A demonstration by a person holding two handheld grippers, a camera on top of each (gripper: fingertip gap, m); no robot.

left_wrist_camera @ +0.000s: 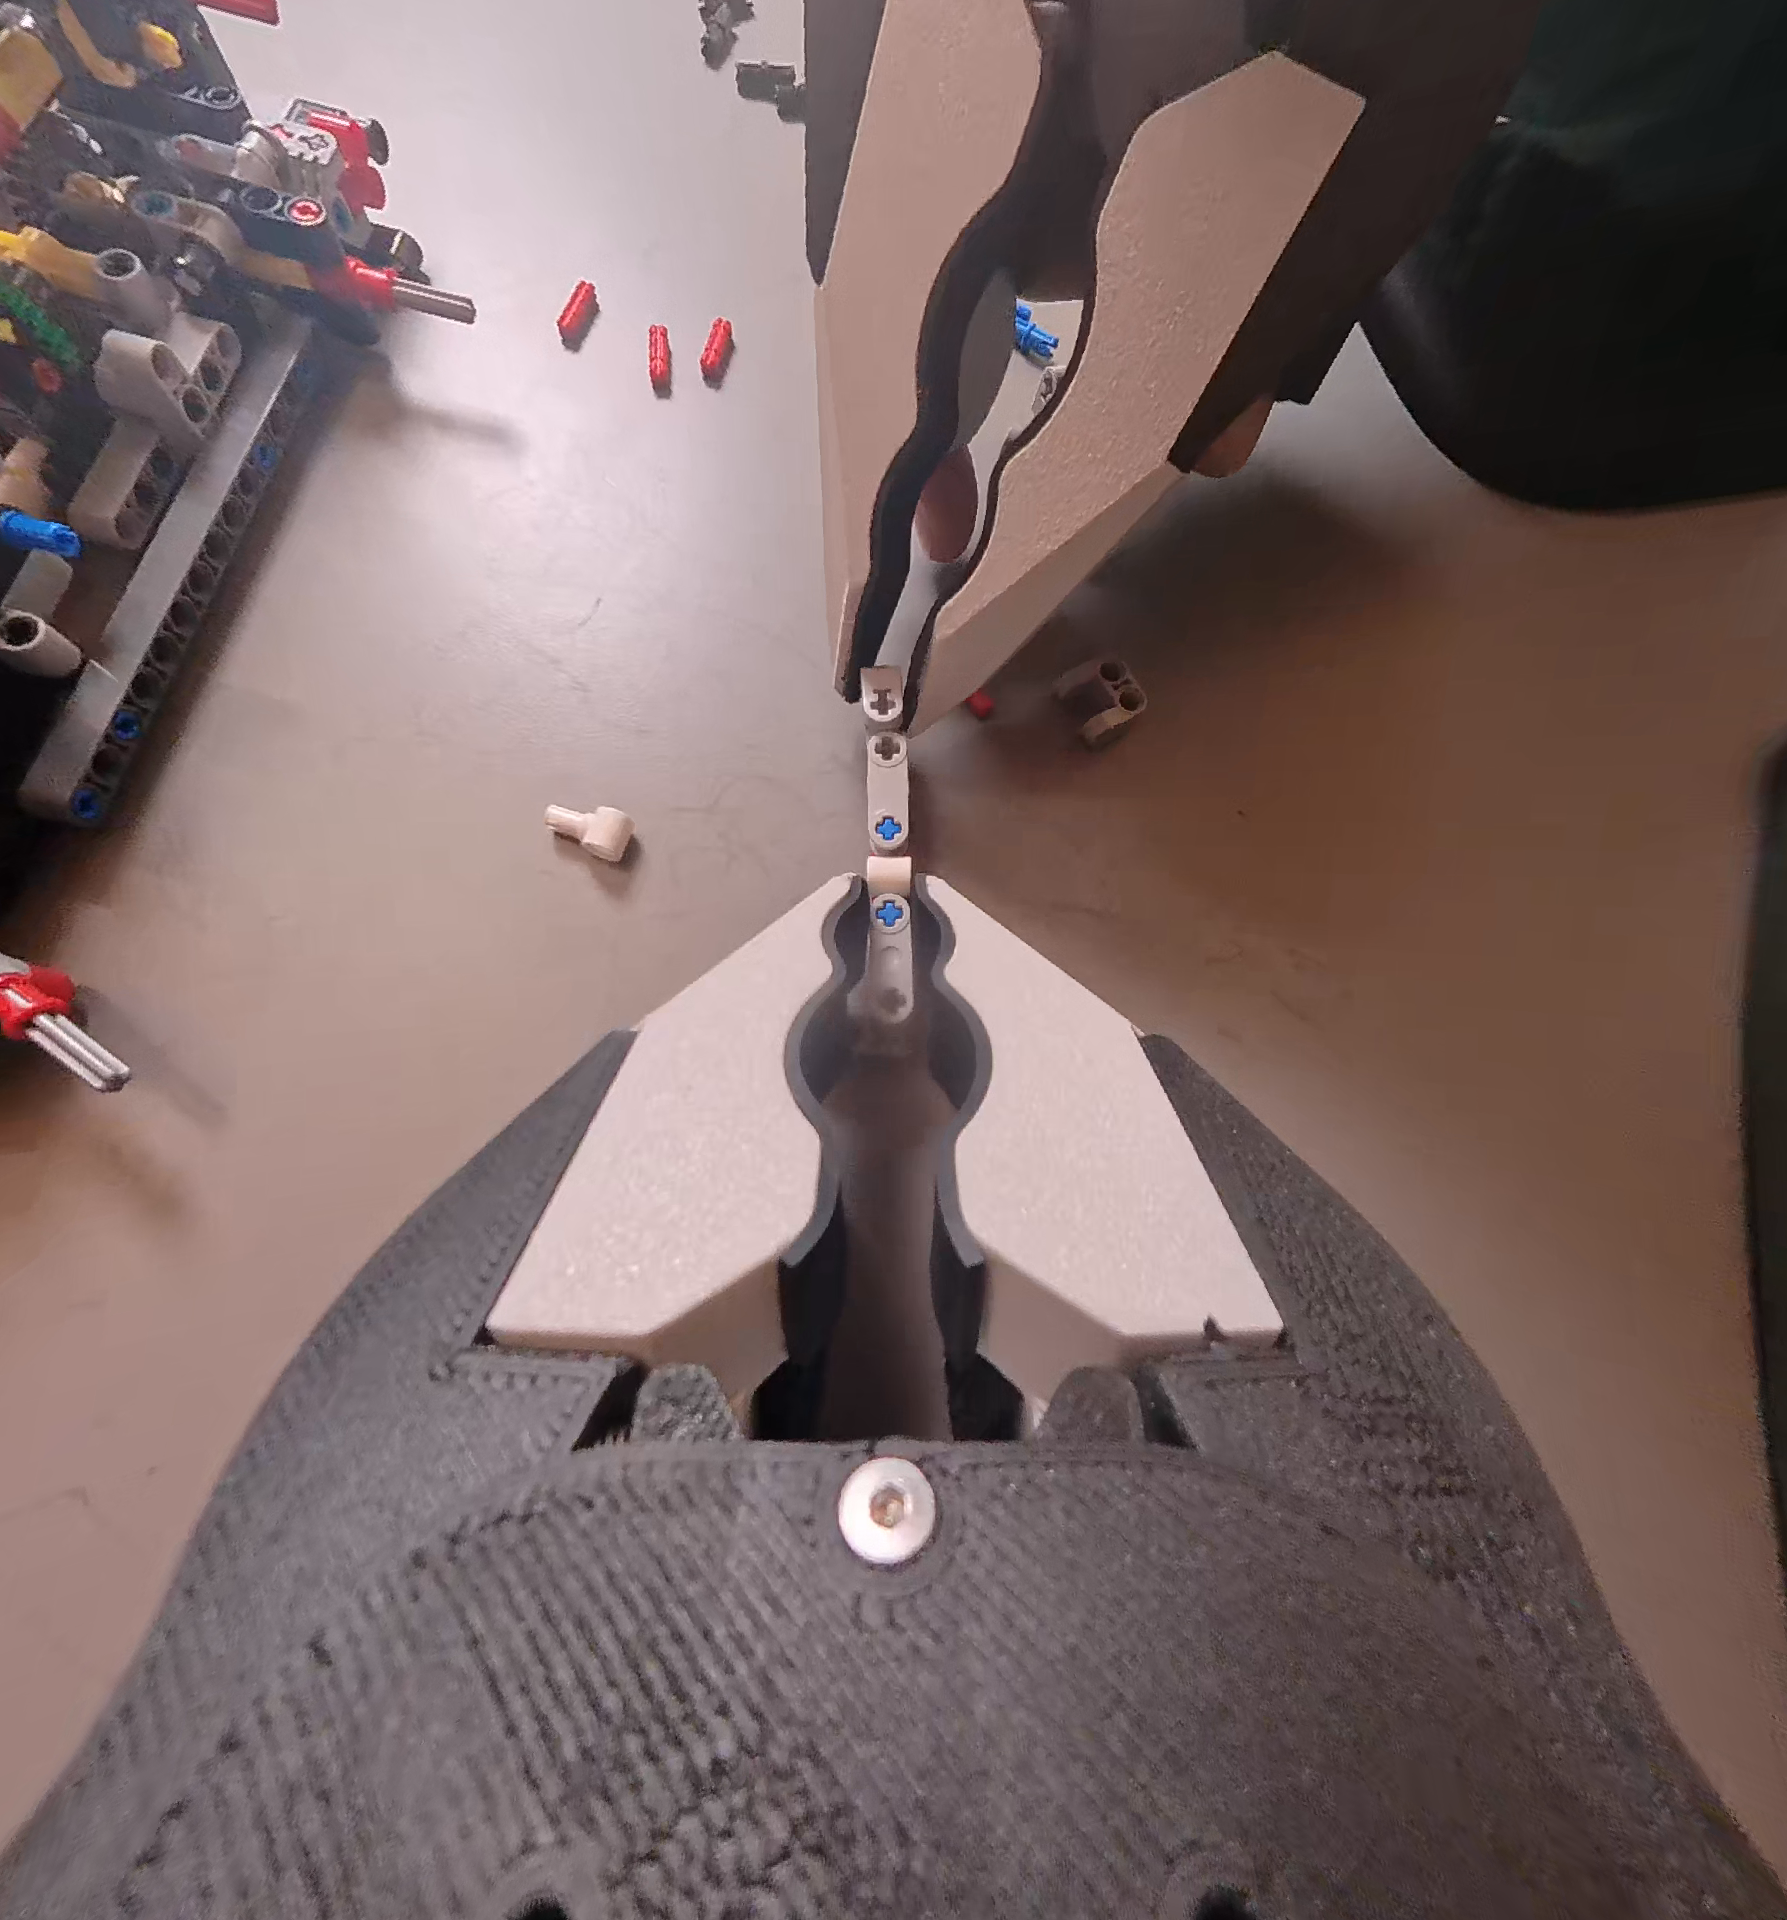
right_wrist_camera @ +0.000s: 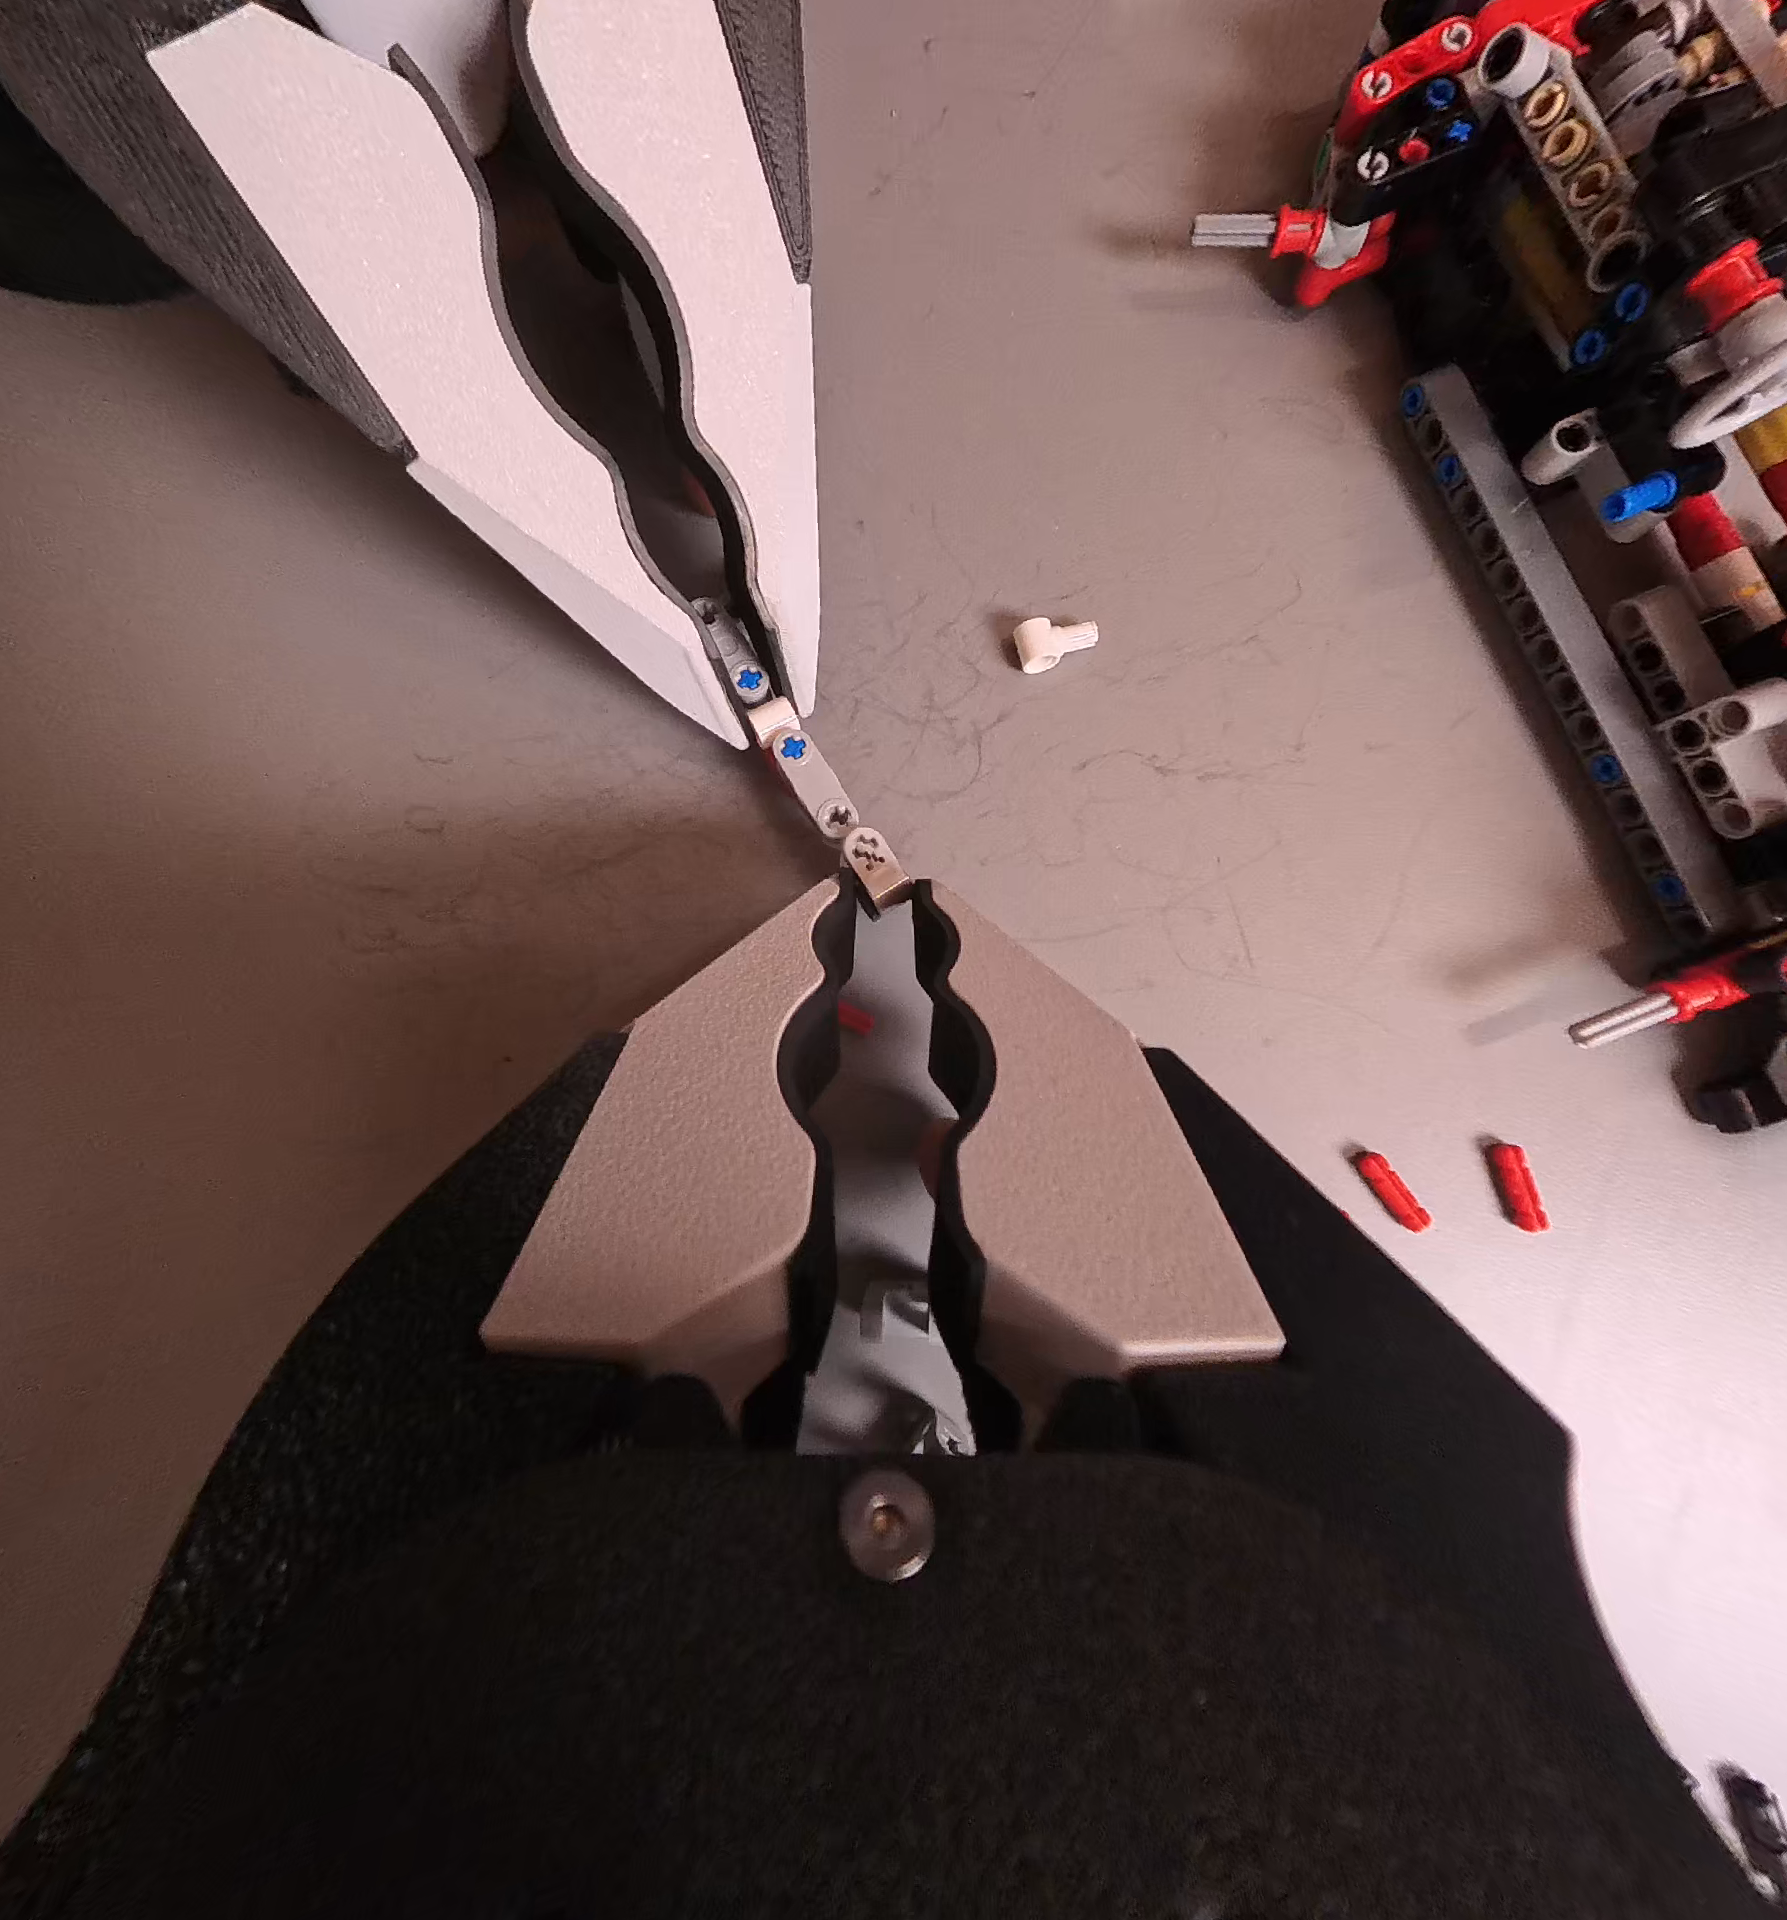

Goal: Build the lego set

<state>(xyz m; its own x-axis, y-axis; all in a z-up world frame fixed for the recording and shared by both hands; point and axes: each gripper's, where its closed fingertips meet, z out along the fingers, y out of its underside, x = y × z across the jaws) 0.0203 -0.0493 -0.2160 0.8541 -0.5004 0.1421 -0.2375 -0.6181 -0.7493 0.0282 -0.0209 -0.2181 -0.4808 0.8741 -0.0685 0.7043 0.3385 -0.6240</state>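
Observation:
My left gripper is shut on a small grey link that carries a blue pin. A second grey link hangs off that pin and reaches toward the right gripper, which comes in from above. My right gripper is shut on a long grey beam. The beam's cross-holed end touches the second link. The left gripper faces it from the upper left. Both hold their parts just above the table.
The partly built model stands at the left, and at the right in the right wrist view. Loose red pins, a tan connector, a grey connector and black pins lie on the table. A dark sleeve is at the right. The grey connector sits 5 cm or so from the ends of my right fingers.

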